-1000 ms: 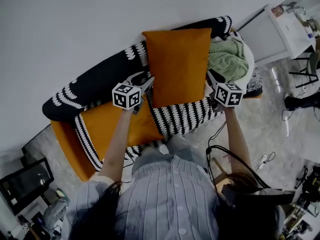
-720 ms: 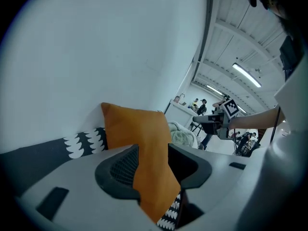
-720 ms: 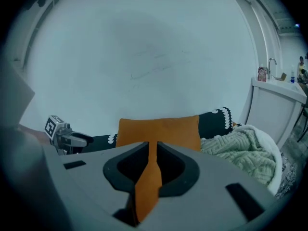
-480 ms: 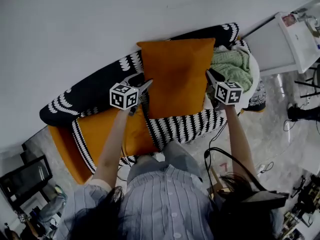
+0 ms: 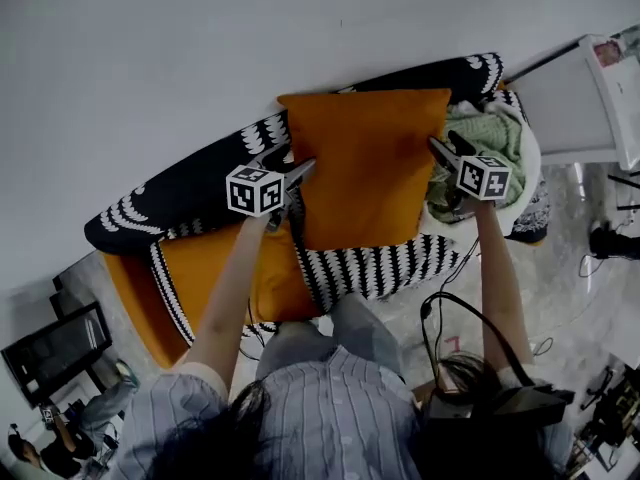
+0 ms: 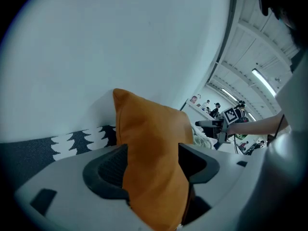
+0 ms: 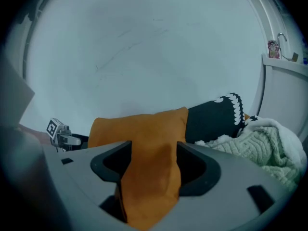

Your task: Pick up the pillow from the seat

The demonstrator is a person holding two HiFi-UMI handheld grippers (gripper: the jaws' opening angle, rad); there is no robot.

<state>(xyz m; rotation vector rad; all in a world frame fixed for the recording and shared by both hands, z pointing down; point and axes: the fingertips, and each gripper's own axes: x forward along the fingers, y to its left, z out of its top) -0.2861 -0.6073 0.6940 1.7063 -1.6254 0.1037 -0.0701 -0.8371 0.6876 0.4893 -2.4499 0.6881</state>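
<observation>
**Left gripper** (image 6: 153,165): the jaws are opening. The left side edge of the orange pillow (image 5: 365,163) stands between them, and the fabric fills most of the gap. A firm pinch is not evident.

**Right gripper** (image 7: 153,165): the jaws are opening. The right side edge of the same pillow lies between them and bulges across the gap.

**Pillow position:** the pillow spans the space between the two grippers, one gripper on each side edge. Both are equally near. Its flat face is toward the head camera. Its long axis runs away from the person, toward the patterned black backrest (image 5: 190,183) of the sofa. The far edge overlaps the backrest. The near edge lies over the striped throw (image 5: 380,268). Whether the pillow rests on the seat or hangs clear cannot be determined.

**Surroundings:** an orange seat cushion (image 5: 210,253) lies below the left gripper. A green blanket (image 5: 495,138) lies just beside the right gripper.

**Judgement:** with both jaws releasing, a lift requires both grippers to close again on these edges.
</observation>
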